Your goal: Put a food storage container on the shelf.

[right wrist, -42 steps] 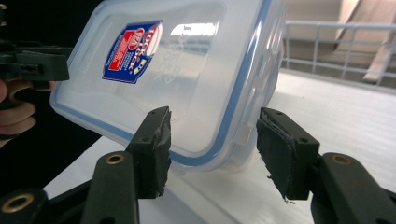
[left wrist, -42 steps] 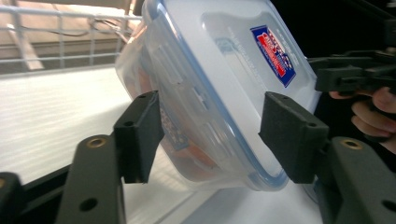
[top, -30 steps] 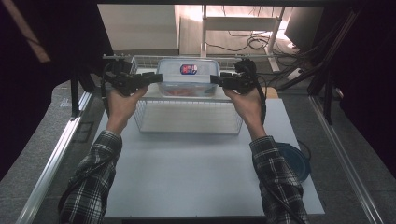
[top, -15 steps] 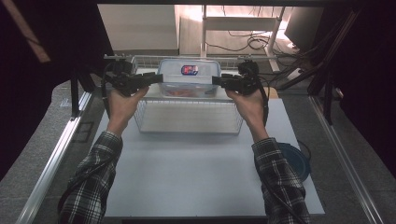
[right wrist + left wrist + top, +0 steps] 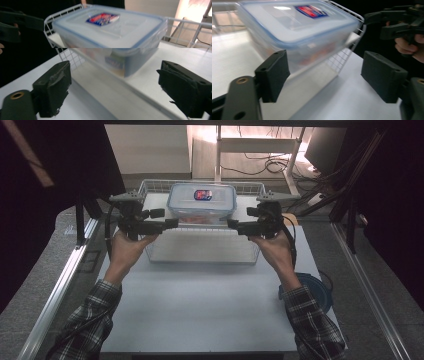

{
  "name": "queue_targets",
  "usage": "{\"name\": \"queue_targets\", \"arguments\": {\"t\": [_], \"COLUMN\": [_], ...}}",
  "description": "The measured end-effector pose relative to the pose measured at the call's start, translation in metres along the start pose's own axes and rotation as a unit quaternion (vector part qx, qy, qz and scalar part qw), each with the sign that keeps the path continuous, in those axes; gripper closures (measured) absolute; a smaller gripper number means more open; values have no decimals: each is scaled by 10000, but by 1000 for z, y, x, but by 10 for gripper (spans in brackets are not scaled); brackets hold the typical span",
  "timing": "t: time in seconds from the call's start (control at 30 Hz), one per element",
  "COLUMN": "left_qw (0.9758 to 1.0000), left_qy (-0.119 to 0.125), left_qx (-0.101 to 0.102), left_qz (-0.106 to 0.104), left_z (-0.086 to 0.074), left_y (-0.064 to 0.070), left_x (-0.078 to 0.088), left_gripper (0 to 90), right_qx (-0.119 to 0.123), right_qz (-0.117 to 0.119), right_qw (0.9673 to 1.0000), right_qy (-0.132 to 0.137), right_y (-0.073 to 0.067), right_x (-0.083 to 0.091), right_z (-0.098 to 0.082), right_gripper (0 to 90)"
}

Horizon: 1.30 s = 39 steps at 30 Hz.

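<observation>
White table [image 5: 200, 305] | wire basket [image 5: 200, 251] holds lidded box [image 5: 201, 202] | both grippers' jaws just spread, empty

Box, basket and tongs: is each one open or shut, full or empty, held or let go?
Plastic box: lid on, something orange inside, sitting in the basket, not held.
Wire basket: upright on the table, near half bare.
Left tongs: open, jaws have just been opening, nothing between them.
Right tongs: open, jaws have just been opening, nothing between them.
Blue round thing: lying flat at the table's edge.
</observation>
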<state>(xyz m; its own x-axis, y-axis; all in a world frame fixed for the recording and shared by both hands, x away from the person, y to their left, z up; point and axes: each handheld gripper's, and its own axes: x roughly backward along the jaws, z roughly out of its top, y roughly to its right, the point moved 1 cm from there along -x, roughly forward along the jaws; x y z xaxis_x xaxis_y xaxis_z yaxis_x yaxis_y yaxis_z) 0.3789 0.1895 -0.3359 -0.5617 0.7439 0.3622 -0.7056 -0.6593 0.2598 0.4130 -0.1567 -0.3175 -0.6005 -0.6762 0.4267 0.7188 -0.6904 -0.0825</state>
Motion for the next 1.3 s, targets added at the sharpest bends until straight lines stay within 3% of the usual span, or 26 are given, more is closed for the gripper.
{"name": "queue_targets", "arguments": {"t": [0.3,0.73,1.1,1.3], "left_qw": [9990,9980,9979,9976], "left_qy": [-304,-423,-486,-462], "left_qx": [-315,-472,-419,-513], "left_qz": [94,-31,1,6], "left_z": [-31,-68,-104,-121], "left_y": [16,34,42,51], "left_x": [2,1,8,10], "left_gripper": [109,65,51,39], "right_qx": [218,604,614,583], "right_qz": [213,225,293,274], "right_qw": [9995,9978,9975,9977], "right_qy": [-79,-154,-199,-210], "right_y": [-16,-32,-36,-40], "right_x": [13,28,36,42], "right_z": [-24,-50,-85,-101], "right_gripper": [43,15,0,0]}}
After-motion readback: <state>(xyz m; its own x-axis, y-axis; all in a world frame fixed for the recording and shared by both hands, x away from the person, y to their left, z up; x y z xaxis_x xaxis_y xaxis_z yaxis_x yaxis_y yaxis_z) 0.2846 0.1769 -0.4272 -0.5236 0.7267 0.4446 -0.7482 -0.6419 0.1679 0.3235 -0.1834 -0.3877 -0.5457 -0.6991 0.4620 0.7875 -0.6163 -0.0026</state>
